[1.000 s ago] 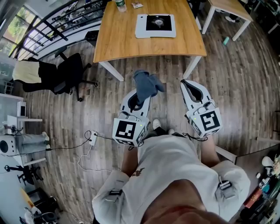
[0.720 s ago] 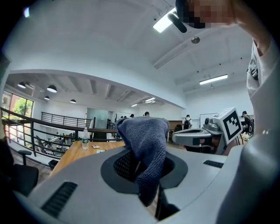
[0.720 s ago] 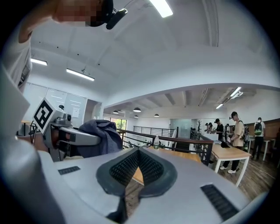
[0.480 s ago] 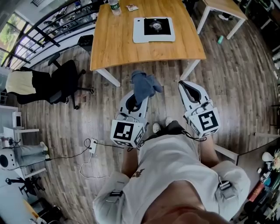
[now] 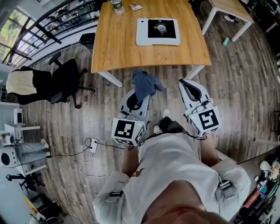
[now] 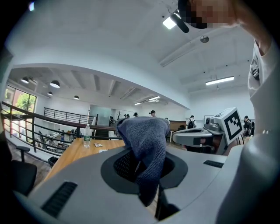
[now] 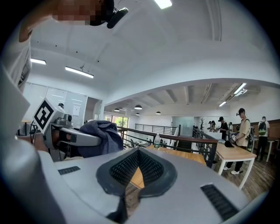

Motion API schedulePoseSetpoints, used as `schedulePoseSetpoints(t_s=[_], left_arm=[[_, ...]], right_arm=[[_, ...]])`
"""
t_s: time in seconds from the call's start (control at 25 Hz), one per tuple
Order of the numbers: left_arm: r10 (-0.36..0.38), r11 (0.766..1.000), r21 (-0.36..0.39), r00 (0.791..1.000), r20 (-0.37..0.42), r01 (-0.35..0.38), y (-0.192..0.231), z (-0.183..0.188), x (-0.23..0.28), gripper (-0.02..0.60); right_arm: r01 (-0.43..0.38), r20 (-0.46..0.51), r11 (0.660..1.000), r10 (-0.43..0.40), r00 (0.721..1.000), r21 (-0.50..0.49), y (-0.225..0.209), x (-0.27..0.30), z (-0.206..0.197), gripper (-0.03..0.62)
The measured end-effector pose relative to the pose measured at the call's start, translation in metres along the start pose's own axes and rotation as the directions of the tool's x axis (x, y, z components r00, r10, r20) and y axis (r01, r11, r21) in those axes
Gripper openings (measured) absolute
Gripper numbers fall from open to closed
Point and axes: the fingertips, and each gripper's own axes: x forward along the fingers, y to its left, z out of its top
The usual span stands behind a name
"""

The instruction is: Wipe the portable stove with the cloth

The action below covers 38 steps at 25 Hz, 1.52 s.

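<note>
Step in hand: approach, wiping not yet begun; cloth already secured. Left gripper (image 5: 139, 97) jaws clamped on the blue cloth (image 5: 146, 84); the left gripper view shows the fabric pinched between the pads and bunched up above the tips, loose end flopping forward. Right gripper (image 5: 184, 83) carries nothing; its own view shows the tips brought together, with only a narrow wedge of tabletop visible between the pads lower down. Portable stove (image 5: 157, 30) sits flat on the wooden table (image 5: 118, 43), on the right part of the top and toward the far side, black burner panel up; a water bottle (image 5: 117, 5) and a small packet (image 5: 134, 6) stand at the far edge, left of the stove. Both grippers are held over the floor, short of the table's near edge; cloth well apart from the stove, which lies ahead and slightly right of it. Judgement: next move calls for closing in on the table, reaching the left gripper over the near edge, lowering the bunched cloth onto the stove top; the right gripper could steady the stove body; risk that the stove slides under the wipe.
</note>
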Motion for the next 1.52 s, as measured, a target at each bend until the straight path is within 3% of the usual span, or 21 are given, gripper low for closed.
schedulePoseSetpoints(t_s=[0.64, 1.0, 1.52], left_arm=[[0.092, 0.996, 0.01, 0.996, -0.015, -0.092, 0.032, 0.02, 0.101, 0.063], [0.072, 0.997, 0.024, 0.996, -0.043, -0.071, 0.041, 0.025, 0.15, 0.063], [0.036, 0.999, 0.039, 0.998, -0.046, -0.035, 0.123, 0.037, 0.22, 0.063]], right_arm=[[-0.075, 0.017, 0.997, 0.075, 0.997, -0.003, -0.092, 0.069, 0.002, 0.02], [-0.058, 0.006, 0.998, 0.058, 0.998, 0.028, -0.134, 0.093, -0.003, 0.02], [-0.013, -0.016, 0.999, 0.014, 1.0, 0.034, -0.173, 0.19, -0.004, 0.02]])
